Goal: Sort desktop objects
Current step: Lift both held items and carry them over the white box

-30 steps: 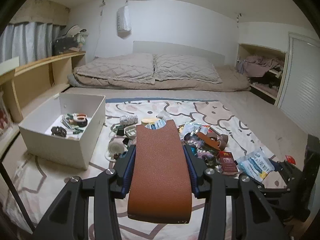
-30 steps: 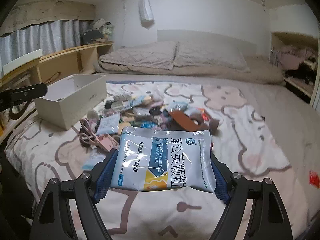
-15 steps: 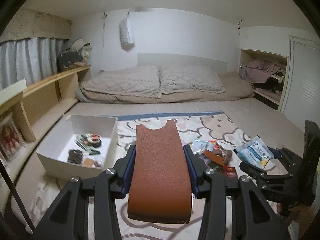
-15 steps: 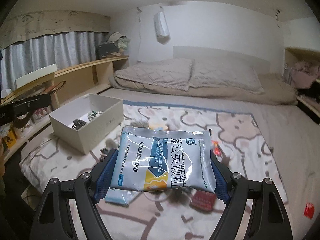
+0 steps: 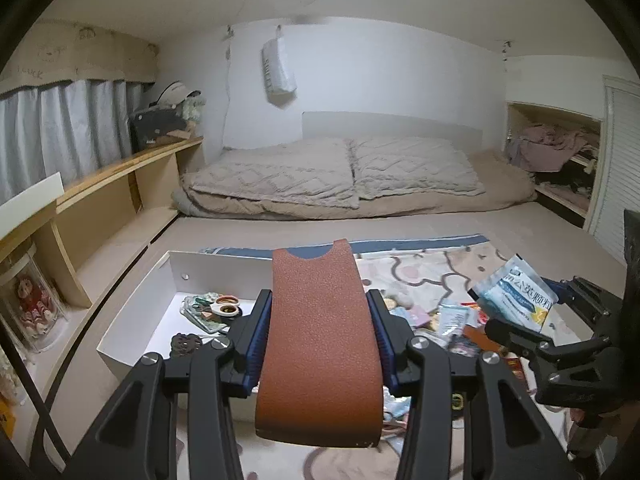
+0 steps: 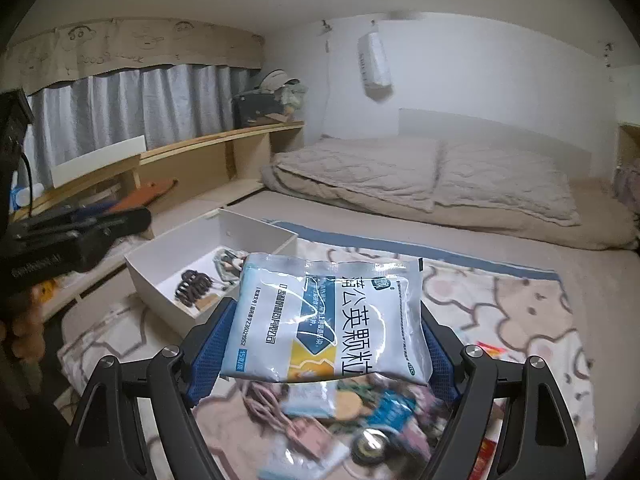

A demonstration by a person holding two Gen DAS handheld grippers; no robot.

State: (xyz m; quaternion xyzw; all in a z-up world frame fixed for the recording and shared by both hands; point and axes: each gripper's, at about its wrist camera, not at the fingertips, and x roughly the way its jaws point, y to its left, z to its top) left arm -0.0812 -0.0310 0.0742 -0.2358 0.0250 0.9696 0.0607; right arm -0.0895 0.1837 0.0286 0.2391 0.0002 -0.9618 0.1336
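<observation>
My left gripper [image 5: 320, 336] is shut on a brown leather sleeve [image 5: 320, 344], which stands out past the fingers above the near edge of a white box [image 5: 136, 312]. Inside the box lie scissors [image 5: 226, 306] and a dark hair claw [image 5: 185, 343]. My right gripper [image 6: 320, 344] is shut on a white and blue medicine packet [image 6: 332, 316], held flat over a heap of small items [image 6: 340, 412]. The white box [image 6: 160, 272] sits left of it, with the hair claw [image 6: 193, 285] inside. The right gripper [image 5: 532, 320] with its packet [image 5: 514, 296] also shows at the right of the left wrist view.
A cartoon-print blanket [image 6: 520, 320] covers the bed. A folded beige quilt [image 5: 332, 176] lies at the back. Wooden shelving [image 5: 104, 192] runs along the left wall under grey curtains [image 6: 140, 108]. An open closet nook [image 5: 552, 152] with clothes is at the right.
Both grippers have risen and swung left with their loads still held. The white box has come closer under the left gripper, and the heap now lies below the right one.
</observation>
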